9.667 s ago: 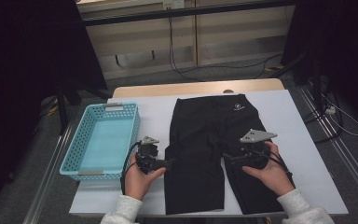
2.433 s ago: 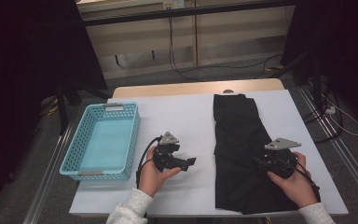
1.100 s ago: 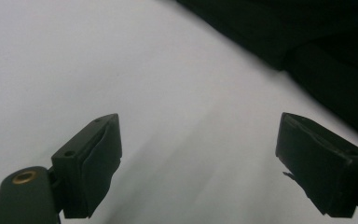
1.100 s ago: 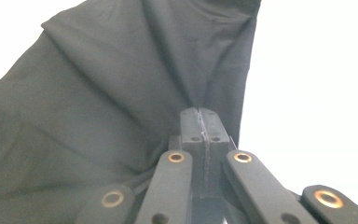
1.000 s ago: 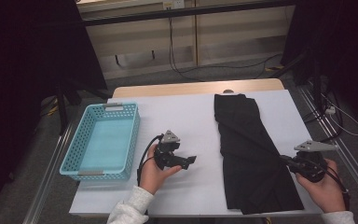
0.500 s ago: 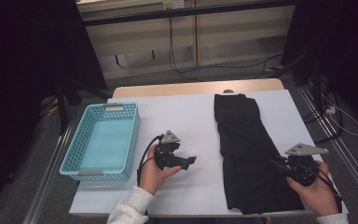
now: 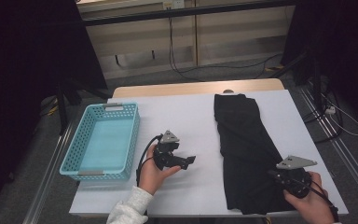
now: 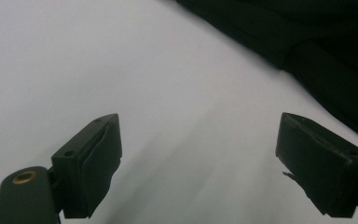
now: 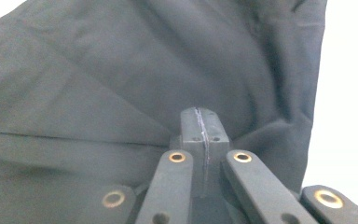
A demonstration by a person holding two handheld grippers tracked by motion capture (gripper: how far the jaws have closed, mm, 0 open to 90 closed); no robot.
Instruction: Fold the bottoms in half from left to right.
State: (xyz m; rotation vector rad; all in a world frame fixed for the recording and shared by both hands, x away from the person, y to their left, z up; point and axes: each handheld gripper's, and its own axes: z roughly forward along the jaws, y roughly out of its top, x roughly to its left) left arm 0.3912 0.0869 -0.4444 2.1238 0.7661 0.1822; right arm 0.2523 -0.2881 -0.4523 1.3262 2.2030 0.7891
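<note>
Black shorts [image 7: 244,140], folded lengthwise, lie on the right half of the white table [image 7: 177,112]. My right gripper [image 7: 271,173] sits at their lower right corner, pointing left over the cloth. In the right gripper view its jaws [image 9: 200,114] have just been closing and now meet pad to pad above the dark fabric [image 9: 98,70]. I see no cloth between them. My left gripper [image 7: 189,161] hovers over bare table left of the shorts. Its jaws [image 8: 198,126] stand wide open and hold nothing, and the shorts' edge [image 8: 326,42] lies beyond them.
A light blue plastic basket [image 7: 121,106] stands at the table's left side, with nothing in it. Bare white table lies between the basket and the shorts. Cables and dark stands surround the table on the floor.
My right hand has moved left from the table's right edge onto the lower corner of the shorts. The left hand and the shorts have stayed where they were.
</note>
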